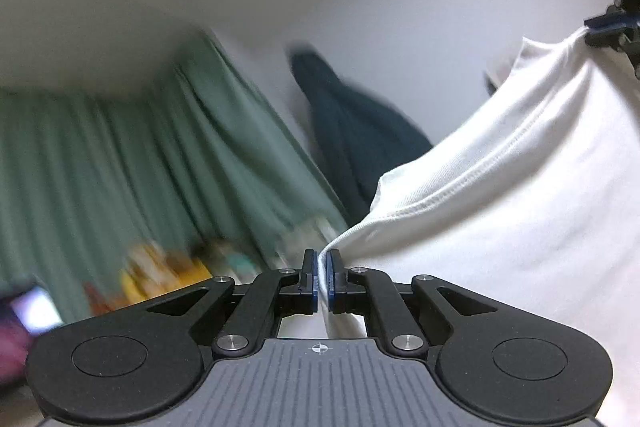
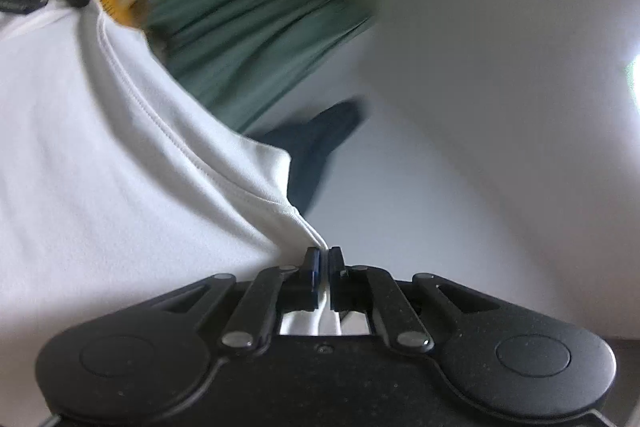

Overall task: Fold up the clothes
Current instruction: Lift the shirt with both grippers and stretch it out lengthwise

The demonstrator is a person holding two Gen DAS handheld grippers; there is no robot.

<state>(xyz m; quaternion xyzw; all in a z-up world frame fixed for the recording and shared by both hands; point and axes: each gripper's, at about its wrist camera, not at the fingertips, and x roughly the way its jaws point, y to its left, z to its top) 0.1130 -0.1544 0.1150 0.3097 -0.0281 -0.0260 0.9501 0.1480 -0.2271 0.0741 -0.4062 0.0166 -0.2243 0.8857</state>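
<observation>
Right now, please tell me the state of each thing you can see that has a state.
Left tongs: shut on the shirt.
Right tongs: shut on the shirt.
Shirt: white, lifted, spread between both tongs, hem showing.
Curtain: green, drawn, hanging in folds.
Dark garment: hanging by the wall, blurred.

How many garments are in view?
2: a white shirt stretched between the left tongs and right tongs, and a dark garment hanging behind. Others may be hidden.
</observation>
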